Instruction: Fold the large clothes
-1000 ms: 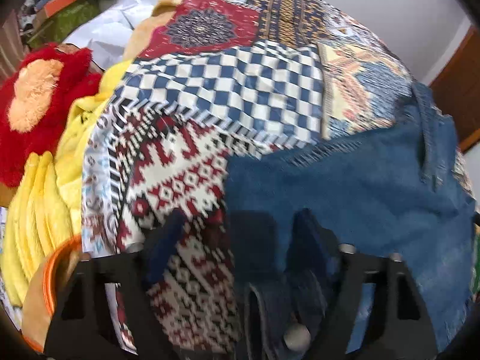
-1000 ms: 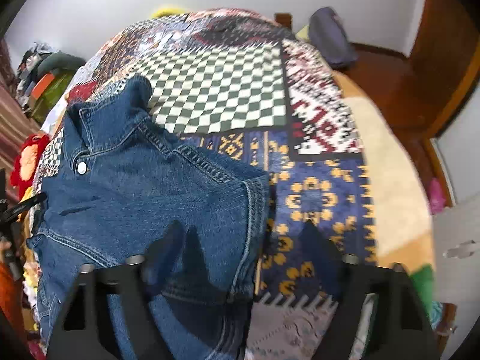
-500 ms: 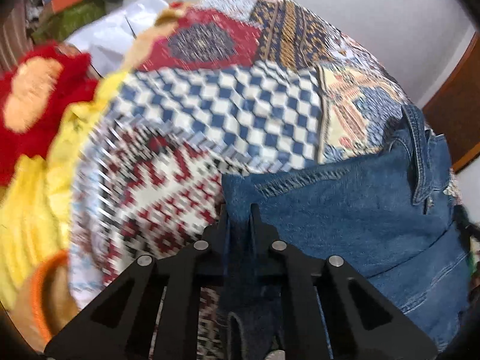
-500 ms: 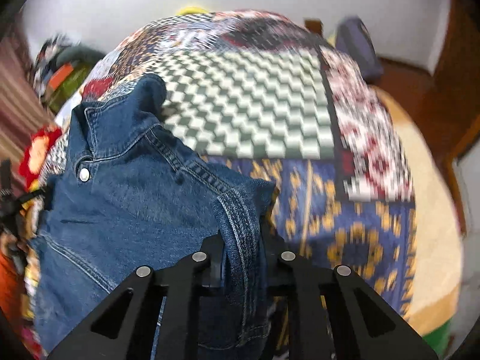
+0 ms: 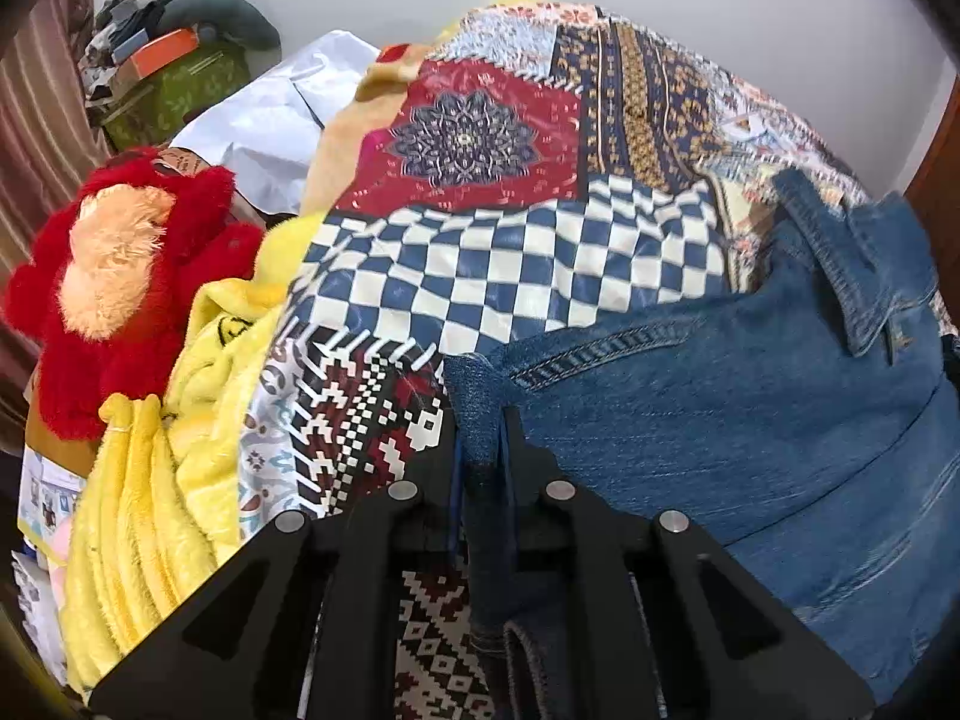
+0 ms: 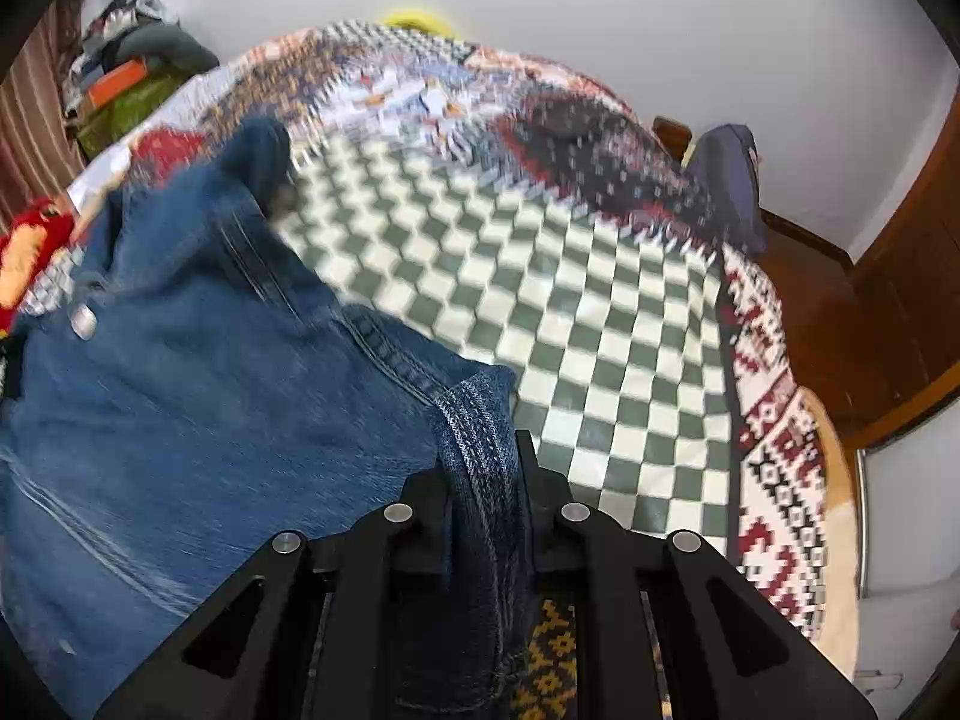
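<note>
A blue denim jacket [image 5: 750, 408] lies on a patchwork bedspread [image 5: 510, 264]. My left gripper [image 5: 480, 438] is shut on the jacket's left edge, and the pinched denim runs back between the fingers. In the right wrist view, my right gripper [image 6: 483, 456] is shut on the jacket's [image 6: 210, 396] stitched right edge. The collar [image 6: 258, 150] rises at the far side, with a metal button [image 6: 83, 319] below it. The cloth is lifted at both held edges.
A red plush toy [image 5: 126, 276] and a yellow fleece blanket [image 5: 174, 444] lie at the bed's left edge. A white bag [image 5: 276, 120] and piled things [image 5: 168, 54] sit behind them. A dark pillow [image 6: 729, 180] and wooden furniture [image 6: 900, 300] are at right.
Both grippers went from open to shut on the jacket's edges. They have since raised the denim and moved it toward the far side of the bed.
</note>
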A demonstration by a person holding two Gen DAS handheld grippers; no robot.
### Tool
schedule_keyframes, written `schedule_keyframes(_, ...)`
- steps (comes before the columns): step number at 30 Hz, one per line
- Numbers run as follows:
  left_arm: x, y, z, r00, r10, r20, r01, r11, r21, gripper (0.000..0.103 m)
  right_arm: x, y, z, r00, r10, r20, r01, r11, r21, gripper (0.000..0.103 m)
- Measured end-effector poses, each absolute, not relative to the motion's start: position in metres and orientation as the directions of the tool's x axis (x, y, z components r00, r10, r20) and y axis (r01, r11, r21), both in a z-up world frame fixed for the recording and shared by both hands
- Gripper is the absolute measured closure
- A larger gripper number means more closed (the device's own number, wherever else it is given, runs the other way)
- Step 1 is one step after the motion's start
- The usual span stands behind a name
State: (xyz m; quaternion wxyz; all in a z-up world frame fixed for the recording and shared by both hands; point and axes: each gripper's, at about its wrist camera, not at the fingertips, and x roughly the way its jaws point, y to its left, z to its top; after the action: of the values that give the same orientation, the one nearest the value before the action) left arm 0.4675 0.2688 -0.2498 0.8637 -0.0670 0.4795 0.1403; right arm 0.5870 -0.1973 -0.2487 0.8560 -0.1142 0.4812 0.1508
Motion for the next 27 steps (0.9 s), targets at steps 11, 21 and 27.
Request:
schedule_keyframes(11, 0.466, 0.268, -0.271, 0.469, 0.198, -0.861, -0.311, 0.949, 0.049, 0.076, 0.58, -0.215, -0.254, 0.529, 0.07, -0.846, -0.312, 0.943, -0.117, 0.047)
schedule_keyframes(21, 0.45, 0.256, -0.254, 0.433, 0.23, -0.872, -0.283, 0.953, 0.111, 0.074, 0.552, -0.243, -0.212, 0.584, 0.029, -0.811, -0.255, 0.955, -0.15, 0.018)
schedule_keyframes(27, 0.424, 0.243, -0.201, 0.507, 0.214, -0.835, -0.274, 0.959, 0.079, 0.063, 0.513, -0.249, -0.158, 0.647, 0.034, -0.762, -0.258, 0.95, -0.176, 0.018)
